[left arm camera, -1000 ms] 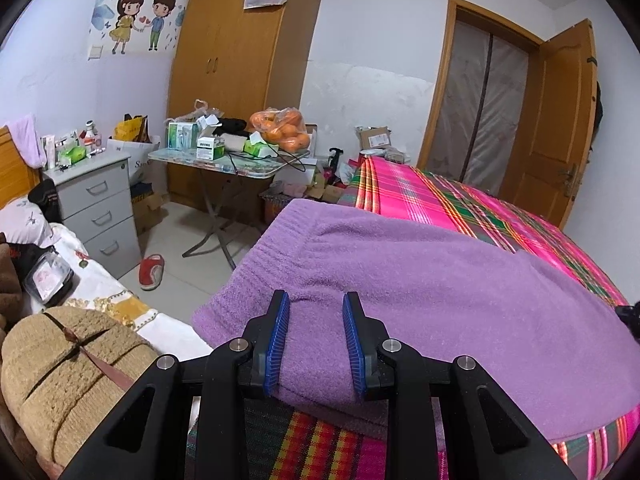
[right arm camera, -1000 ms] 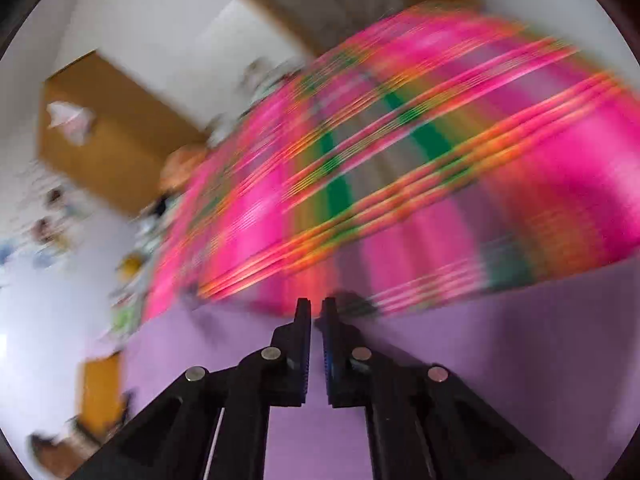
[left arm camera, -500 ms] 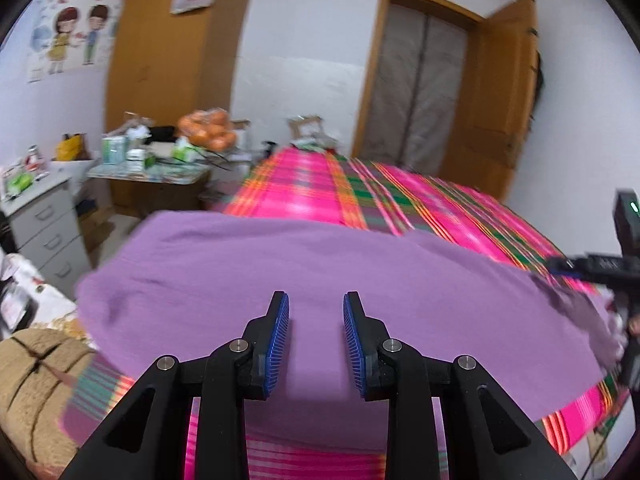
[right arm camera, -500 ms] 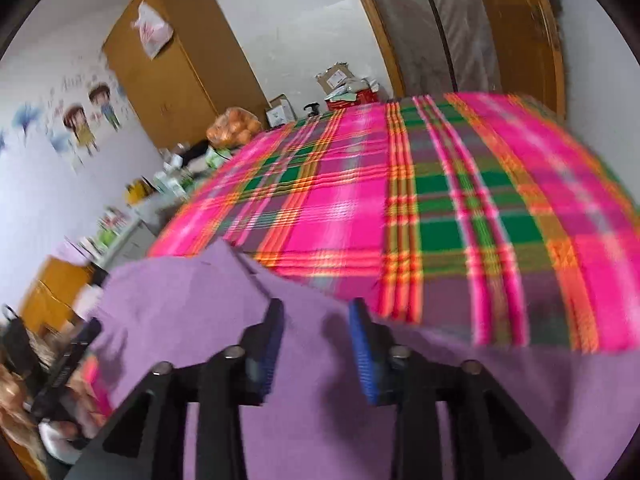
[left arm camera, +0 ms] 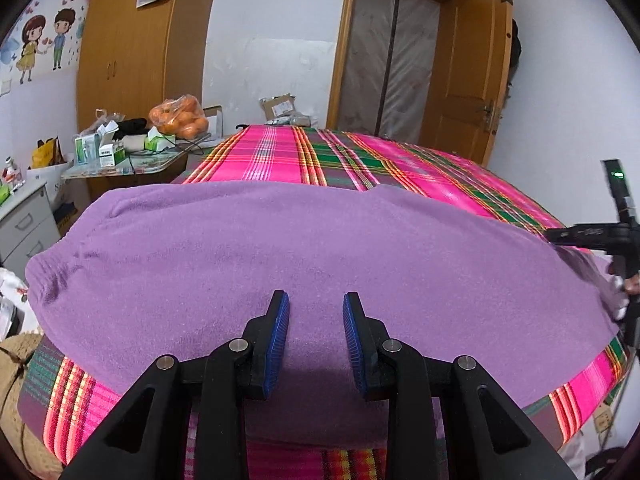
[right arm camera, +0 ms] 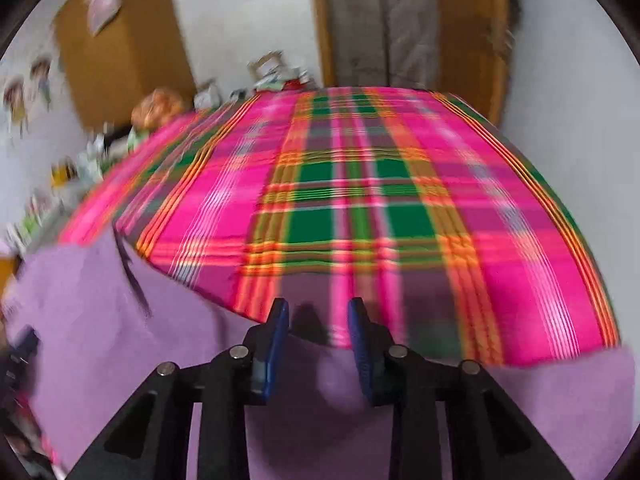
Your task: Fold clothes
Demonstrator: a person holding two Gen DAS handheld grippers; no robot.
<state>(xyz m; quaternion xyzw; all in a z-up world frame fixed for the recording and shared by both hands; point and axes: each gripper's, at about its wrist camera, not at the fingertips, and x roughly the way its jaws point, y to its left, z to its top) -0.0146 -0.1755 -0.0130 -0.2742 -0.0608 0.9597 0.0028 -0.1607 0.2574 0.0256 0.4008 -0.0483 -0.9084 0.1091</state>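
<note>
A purple garment [left arm camera: 304, 252] lies spread flat across the near end of a bed covered with a pink, green and orange plaid blanket [left arm camera: 360, 156]. The left gripper [left arm camera: 316, 312] hovers over the garment's near edge, its blue-padded fingers [left arm camera: 278, 332] apart with nothing between them. At the far right the right gripper [left arm camera: 592, 236] shows as a black frame by the garment's right end; its jaws are out of sight. Left of the bed stands a small table [left arm camera: 160, 162] crowded with boxes and a bag of oranges [left arm camera: 180, 118]. Behind are a wooden wardrobe [left arm camera: 132, 40] and an open door [left arm camera: 468, 68].
</note>
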